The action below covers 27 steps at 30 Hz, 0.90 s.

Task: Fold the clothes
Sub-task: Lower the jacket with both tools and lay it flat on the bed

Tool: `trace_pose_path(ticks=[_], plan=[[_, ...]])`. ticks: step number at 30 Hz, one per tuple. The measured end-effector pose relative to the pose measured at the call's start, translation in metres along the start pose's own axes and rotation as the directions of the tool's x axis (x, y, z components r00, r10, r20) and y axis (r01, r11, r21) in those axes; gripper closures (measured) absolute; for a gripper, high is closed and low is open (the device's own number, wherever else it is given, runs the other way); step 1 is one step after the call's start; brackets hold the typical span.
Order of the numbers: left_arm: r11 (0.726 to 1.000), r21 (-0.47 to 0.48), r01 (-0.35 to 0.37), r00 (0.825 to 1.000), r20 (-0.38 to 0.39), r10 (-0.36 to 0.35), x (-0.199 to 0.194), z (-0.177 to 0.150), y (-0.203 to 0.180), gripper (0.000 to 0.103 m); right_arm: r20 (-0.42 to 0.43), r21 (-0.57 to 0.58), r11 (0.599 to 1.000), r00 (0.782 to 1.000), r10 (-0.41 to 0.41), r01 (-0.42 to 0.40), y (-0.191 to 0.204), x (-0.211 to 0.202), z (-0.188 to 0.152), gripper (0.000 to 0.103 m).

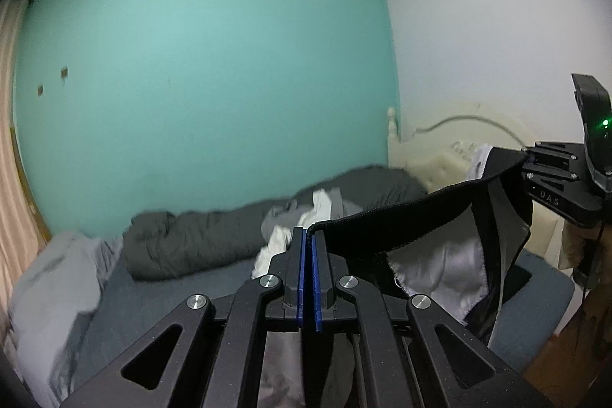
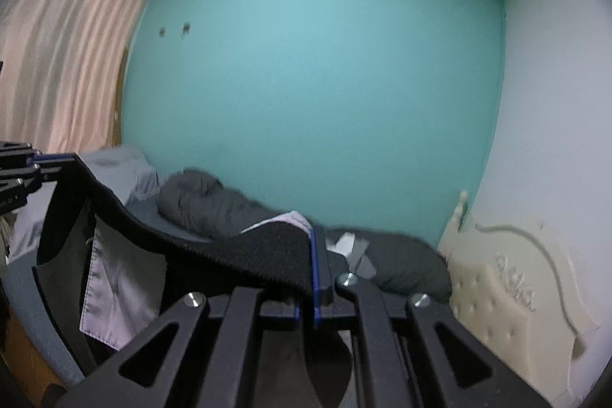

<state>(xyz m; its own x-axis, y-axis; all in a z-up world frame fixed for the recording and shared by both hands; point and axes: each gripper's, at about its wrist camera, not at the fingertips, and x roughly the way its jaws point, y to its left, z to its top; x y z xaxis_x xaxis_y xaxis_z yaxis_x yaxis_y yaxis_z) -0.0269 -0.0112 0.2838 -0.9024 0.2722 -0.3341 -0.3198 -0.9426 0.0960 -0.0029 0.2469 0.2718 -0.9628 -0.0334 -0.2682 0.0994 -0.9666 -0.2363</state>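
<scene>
Two tools: I had both the left tool [image 1: 308,236] and the right tool [image 2: 311,236] clamped tight, each pinching one end of the same waistband [image 1: 401,217].
Garment: it was a pair of black shorts [image 1: 493,243] with a pale, shiny lining [image 1: 440,274], strung between the tools and hanging in the air.
Place: the shorts hung above the near edge of the bed [image 1: 183,285], clear of the blue sheet as far as I could tell.
Waistband: it was a thick ribbed elastic that sagged in a shallow curve between the two grips, so I judged it slack, not stretched.
Handling: I judged the cloth light, soft and limp; the lining looked slippery and likely to slide against the outer layer when laid down.
Hold: the band was the firmest part, and the two ends I had were the best places to grip.
Risk: the legs drooped unevenly below the band and could bunch on landing.
Bed: a dark grey duvet [image 1: 214,236] lay rolled along the teal wall [image 1: 199,64], with more loose clothes [image 1: 302,217] against it and a grey pillow [image 1: 53,289] at the left.
Progress: I judged the fold not yet begun.
</scene>
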Motion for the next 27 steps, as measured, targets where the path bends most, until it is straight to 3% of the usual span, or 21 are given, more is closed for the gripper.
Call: trace_pose_path(ticks=[7,14,22,27], plan=[[1.000,-0.028,-0.006,0.994,-0.108,0.003,0.129,-0.049,0.018,0.100,-0.145,0.037,0.999,0.989,0.017,-0.012,-0.012,0.131,-0.059,0.100],[0.997,-0.077,-0.007,0.974,-0.225,-0.010,0.264,-0.099,0.043,0.100,-0.262,0.062,0.998,0.964,0.030,-0.015,-0.008,0.273,-0.115,0.100],[0.990,-0.138,-0.026,0.937,-0.348,-0.024,0.415,-0.168,0.080,0.100,-0.379,0.077,0.997,0.924,0.043,-0.015,0.003,0.412,-0.177,0.100],[0.988,-0.149,-0.041,0.907,-0.420,-0.026,0.489,-0.210,0.089,0.100,-0.447,0.076,0.997,0.893,0.049,-0.016,0.000,0.481,-0.221,0.100]])
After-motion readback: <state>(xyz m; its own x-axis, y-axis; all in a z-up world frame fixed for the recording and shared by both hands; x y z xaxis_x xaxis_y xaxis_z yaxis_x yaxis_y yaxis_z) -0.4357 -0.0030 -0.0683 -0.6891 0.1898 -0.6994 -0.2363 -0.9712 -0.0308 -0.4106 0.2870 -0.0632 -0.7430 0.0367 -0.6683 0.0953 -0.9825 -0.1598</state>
